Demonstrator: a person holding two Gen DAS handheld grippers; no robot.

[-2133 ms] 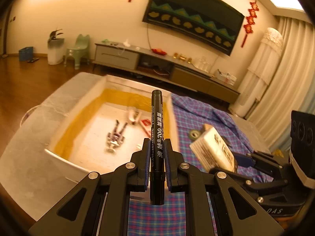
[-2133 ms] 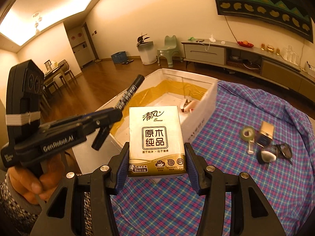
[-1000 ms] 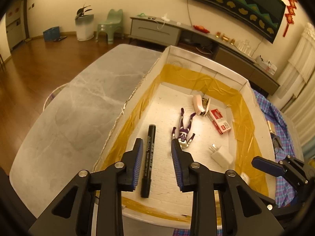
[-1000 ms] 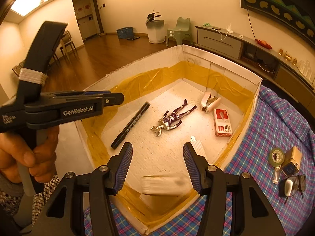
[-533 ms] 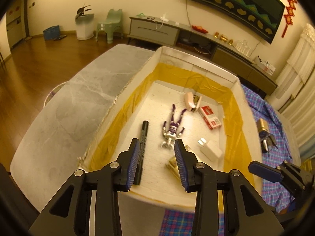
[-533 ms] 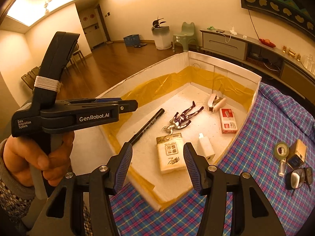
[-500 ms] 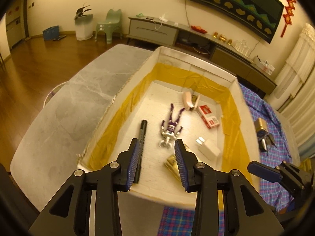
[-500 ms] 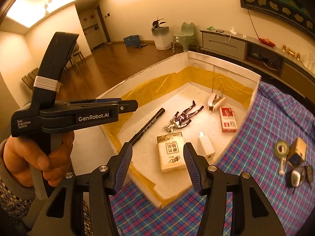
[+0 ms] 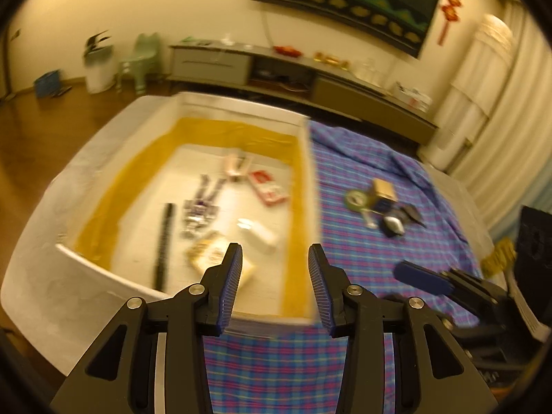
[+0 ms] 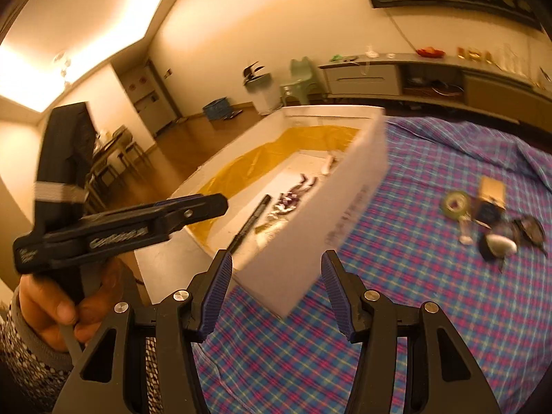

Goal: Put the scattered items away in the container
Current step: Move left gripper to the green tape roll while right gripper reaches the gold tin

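Left wrist view: left gripper hangs over the near right corner of the foam box; its jaws are spreading, with nothing between the blue pads.
Right wrist view: right gripper released, jaws wide apart and empty, the box's near corner just beyond its tips.
Box contents, ahead-left of the left gripper: black marker lying lengthwise, tissue pack just past the left fingertip, white charger plug, toy figure, red-and-white small box, pink stapler-like item at the far end.
Items not yet in the box: ahead-right of both grippers on the plaid cloth, a cluster well apart from the jaws — green tape roll, tan small box, dark-blue item, small clear vial, white-and-black object, dark glasses-like piece; blur hides finer detail.
Left gripper seen from the right camera: to the left, held by a hand in a patterned sleeve.
Right gripper seen from the left camera: blue fingertip low at right, over the cloth.
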